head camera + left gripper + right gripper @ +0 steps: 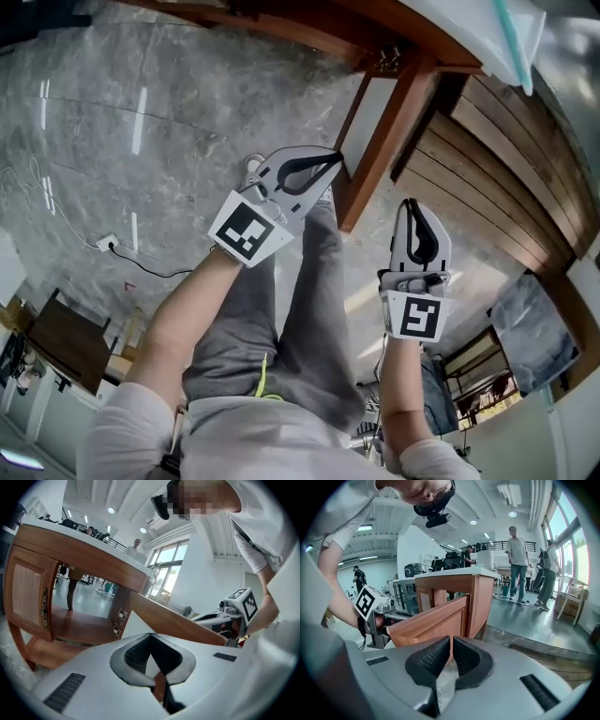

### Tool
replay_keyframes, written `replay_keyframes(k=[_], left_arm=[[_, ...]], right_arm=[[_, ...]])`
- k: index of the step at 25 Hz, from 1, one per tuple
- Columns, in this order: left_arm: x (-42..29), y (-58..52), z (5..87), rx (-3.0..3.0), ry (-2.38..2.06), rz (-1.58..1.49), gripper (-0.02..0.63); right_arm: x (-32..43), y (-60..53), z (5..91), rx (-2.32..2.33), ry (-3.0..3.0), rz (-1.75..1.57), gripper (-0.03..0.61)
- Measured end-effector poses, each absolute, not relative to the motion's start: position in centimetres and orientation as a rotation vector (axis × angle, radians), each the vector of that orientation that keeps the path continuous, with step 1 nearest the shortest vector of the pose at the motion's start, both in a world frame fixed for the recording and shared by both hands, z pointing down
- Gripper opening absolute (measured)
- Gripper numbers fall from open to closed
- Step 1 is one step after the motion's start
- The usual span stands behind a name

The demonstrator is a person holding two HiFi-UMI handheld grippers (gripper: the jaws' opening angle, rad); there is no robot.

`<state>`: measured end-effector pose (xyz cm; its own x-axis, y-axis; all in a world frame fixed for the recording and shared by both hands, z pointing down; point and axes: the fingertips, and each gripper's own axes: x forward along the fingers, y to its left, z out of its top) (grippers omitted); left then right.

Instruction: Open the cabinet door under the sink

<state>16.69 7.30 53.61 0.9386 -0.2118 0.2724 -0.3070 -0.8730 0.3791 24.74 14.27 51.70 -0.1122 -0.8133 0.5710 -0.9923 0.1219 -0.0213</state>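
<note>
Door (386, 141) (431, 620): swung well out from the cabinet (483, 599), wooden frame, pale inner face showing in the head view.
Hinges (117, 620): on the cabinet post, at the door's fixed end.
Left gripper (333, 161) (150, 635): at the door's free end, tips right up against its edge. Its jaws meet at the tips and only the door's face shows through the gap behind them, so it grips nothing.
Right gripper (411, 204) (451, 640): on the other side of the door from the left one, near it but not touching. Its jaws are drawn together to a thin slit, with nothing between.
Person: standing over the door's free end, grey trousers (309, 309) below, one gripper in each hand.
Floor (141, 141): grey marbled stone, spreading out from under the door.
Cable (141, 262): lying on the floor with a small white socket, well apart from the door, on the left gripper's side.
Second panel (28, 597): closed, on the cabinet's front, beyond the opening from the door.
Onlookers (518, 559): standing on the shiny floor, far behind the cabinet.
</note>
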Motion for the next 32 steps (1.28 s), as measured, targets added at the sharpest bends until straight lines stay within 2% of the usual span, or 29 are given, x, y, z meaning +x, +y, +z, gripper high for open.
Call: replay_keyframes(k=[15, 32], left_arm=[[17.3, 4.7, 41.0, 2.668, -0.465, 0.233, 0.009], [14.1, 0.3, 28.0, 2.761, -0.613, 0.157, 0.009]], right_arm=[[25.0, 11.0, 41.1, 1.828, -2.072, 0.511, 0.046], [22.0, 4.8, 29.3, 1.739, -2.184, 0.352, 0.046]])
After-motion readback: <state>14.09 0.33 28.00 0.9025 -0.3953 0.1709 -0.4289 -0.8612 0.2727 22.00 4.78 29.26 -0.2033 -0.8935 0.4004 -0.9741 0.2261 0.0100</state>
